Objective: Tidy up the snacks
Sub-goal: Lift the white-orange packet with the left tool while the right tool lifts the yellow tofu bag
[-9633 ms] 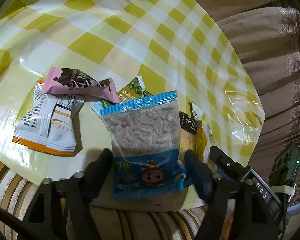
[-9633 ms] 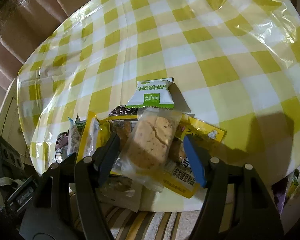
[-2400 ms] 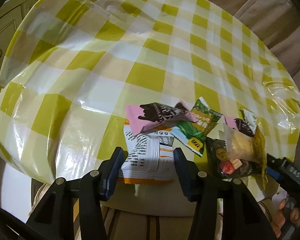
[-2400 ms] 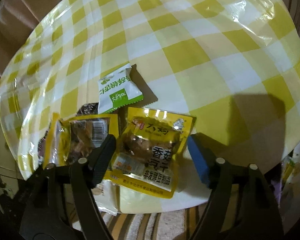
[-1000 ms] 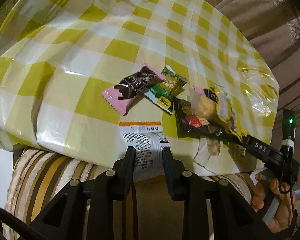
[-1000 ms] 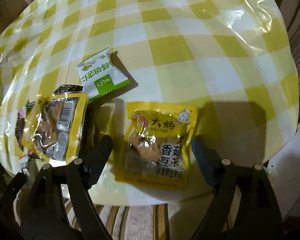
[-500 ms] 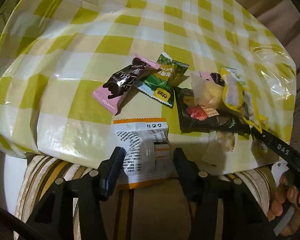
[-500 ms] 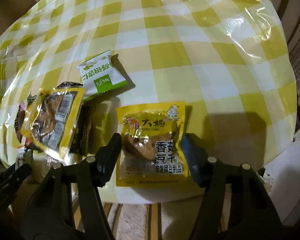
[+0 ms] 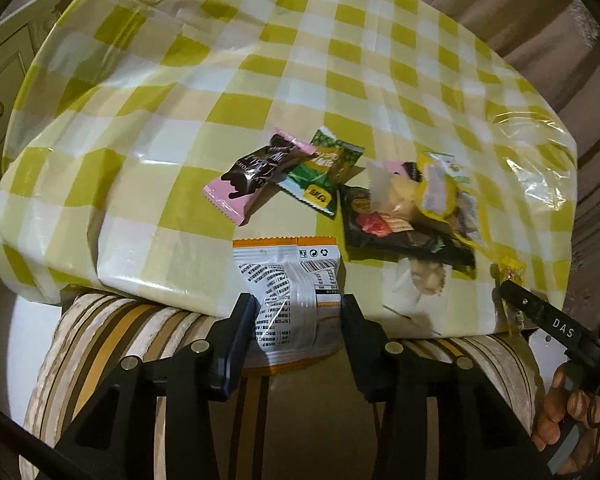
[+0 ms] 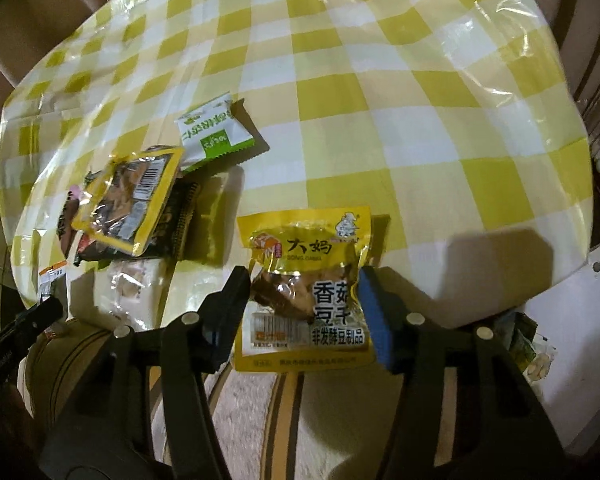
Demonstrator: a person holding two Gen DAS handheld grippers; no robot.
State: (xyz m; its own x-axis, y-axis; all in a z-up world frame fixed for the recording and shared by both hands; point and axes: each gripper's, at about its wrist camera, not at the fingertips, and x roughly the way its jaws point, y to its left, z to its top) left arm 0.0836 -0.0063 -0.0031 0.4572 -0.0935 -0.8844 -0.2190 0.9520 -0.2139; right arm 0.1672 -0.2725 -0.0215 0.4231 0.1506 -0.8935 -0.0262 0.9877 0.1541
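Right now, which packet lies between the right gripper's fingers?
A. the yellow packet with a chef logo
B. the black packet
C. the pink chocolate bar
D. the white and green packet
A: in the right wrist view the yellow packet sits between the fingers of the right gripper, whose jaws are closing.

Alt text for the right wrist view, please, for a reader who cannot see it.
The right gripper is closing, its fingers either side of a yellow snack packet lying at the near edge of a yellow checked tablecloth. To the left lie a green and white packet and a heap of other snacks.
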